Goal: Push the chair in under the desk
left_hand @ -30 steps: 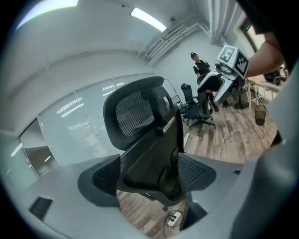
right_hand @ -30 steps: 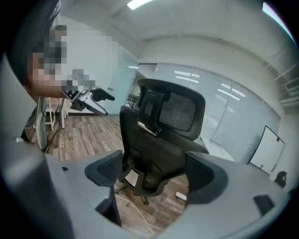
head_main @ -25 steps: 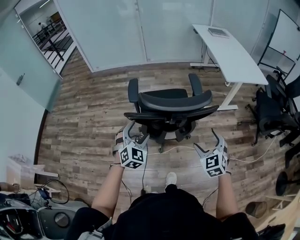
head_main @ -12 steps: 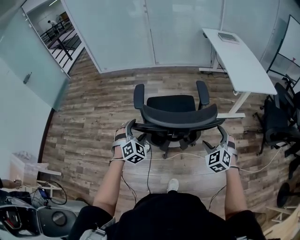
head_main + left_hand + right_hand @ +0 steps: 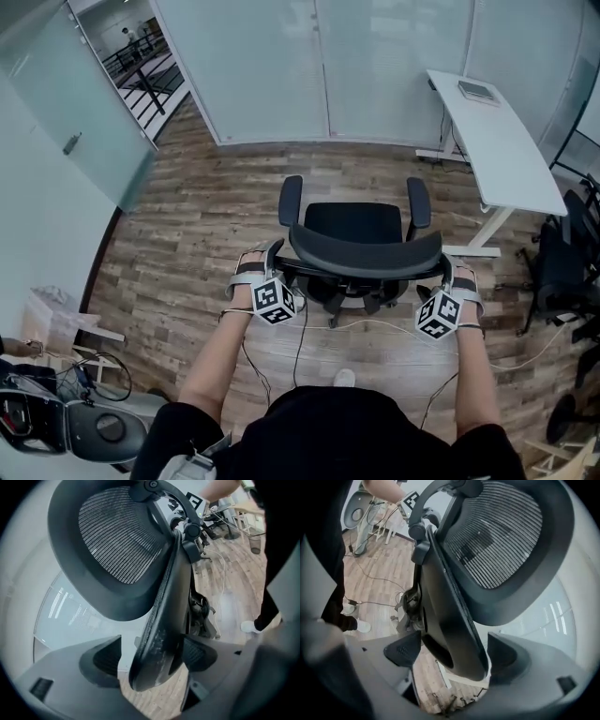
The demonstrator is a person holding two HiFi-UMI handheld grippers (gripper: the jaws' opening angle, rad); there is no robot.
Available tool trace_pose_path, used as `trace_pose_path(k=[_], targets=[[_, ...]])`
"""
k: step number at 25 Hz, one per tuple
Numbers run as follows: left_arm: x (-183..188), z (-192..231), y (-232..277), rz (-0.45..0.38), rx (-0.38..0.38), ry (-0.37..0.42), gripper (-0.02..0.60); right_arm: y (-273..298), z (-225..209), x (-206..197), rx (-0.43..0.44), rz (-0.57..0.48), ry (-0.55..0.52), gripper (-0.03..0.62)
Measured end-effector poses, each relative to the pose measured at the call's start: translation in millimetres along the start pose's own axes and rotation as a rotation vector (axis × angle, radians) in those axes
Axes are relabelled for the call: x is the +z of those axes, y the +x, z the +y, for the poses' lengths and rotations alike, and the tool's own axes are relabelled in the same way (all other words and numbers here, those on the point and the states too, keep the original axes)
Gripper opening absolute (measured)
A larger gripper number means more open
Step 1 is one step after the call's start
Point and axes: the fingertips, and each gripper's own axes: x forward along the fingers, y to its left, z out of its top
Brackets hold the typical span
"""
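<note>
Head view: office chair (image 5: 354, 223) backrest (image 5: 366, 253) ends sit between the wide-open jaws of left hand-held gripper (image 5: 266, 254) and right hand-held gripper (image 5: 448, 271), not clamped; surface (image 5: 497, 141) well apart.

We see a black chair (image 5: 364, 251) with a finely ribbed mesh back. Our left gripper (image 5: 262, 251) and right gripper (image 5: 448, 272) are grey, with black-and-white square markers. The desk (image 5: 497, 150) is white, the floor (image 5: 187, 244) brown-grey wood planks, and the shoe (image 5: 344, 378) white.
</note>
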Motion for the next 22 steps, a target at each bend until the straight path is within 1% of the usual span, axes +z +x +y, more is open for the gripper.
trace_pose_path(k=[5, 7, 10, 14, 15, 16, 17, 22], targets=[[5.4, 5.2, 14.9, 0.016, -0.003, 0.048, 0.385, 22.4, 1.7, -0.2, 0.030, 0.041, -0.131, 0.431], [6.9, 3.8, 22.2, 0.029, -0.006, 0.073, 0.386, 29.1, 2.4, -2.2, 0.048, 0.057, -0.155, 0.431], [9.0, 1.7, 29.4, 0.028, -0.027, 0.090, 0.385, 35.3, 5.3, -2.2, 0.071, 0.065, -0.167, 0.431], [16.4, 1.6, 30.5, -0.018, -0.056, 0.077, 0.383, 39.8, 3.7, -3.9, 0.066, 0.057, -0.192, 0.422], [18.0, -0.9, 30.9, -0.032, -0.070, 0.072, 0.376, 39.0, 2.7, -3.4, 0.058, 0.048, -0.189, 0.412], [19.2, -2.6, 31.7, -0.043, -0.080, 0.073, 0.335, 38.7, 1.4, -2.6, 0.050, 0.041, -0.187, 0.397], [19.8, -2.5, 33.0, -0.052, -0.085, 0.079, 0.313, 39.3, -0.4, -1.7, 0.042, 0.034, -0.186, 0.391], [15.8, 6.1, 44.1, -0.061, -0.101, 0.112, 0.313, 48.3, -4.2, 3.2, 0.027, 0.029, -0.170, 0.379]])
